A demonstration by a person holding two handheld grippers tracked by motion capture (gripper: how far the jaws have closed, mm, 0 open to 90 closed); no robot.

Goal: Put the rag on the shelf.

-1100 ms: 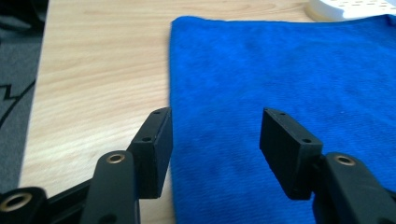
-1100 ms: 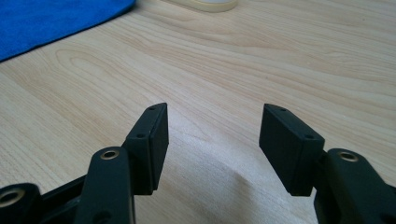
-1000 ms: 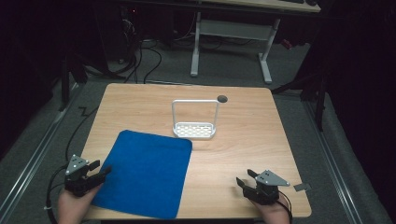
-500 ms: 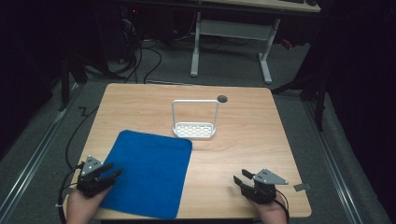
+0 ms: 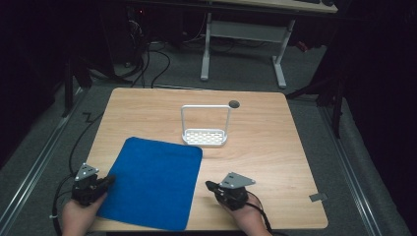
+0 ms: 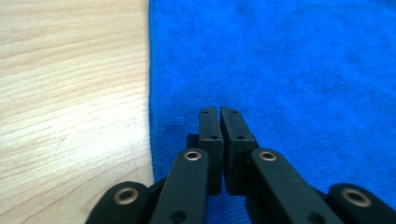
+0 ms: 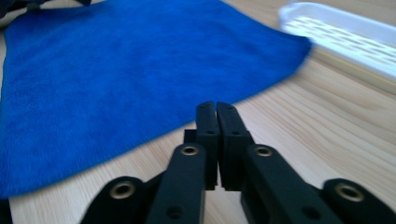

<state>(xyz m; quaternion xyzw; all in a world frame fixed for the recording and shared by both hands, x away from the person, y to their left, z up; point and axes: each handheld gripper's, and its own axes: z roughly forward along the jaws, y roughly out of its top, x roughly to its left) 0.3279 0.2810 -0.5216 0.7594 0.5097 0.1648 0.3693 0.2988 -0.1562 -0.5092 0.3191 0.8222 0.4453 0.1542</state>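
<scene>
- Black left tool (image 5: 109,182) at the blue cloth's (image 5: 152,182) left edge, tips over the fabric, jaws just closed together with nothing visibly caught between them.
- Blue cloth lying flat on the wooden worktop (image 5: 275,147), toward its near left part, one corner pointing at the rack.
- White perforated rack (image 5: 205,136) with a tall loop handle, standing just beyond the cloth's far right corner, apart from it.
- Black right tool (image 5: 212,187) just beside the cloth's right edge, over bare wood, jaws just closed together, empty.
</scene>
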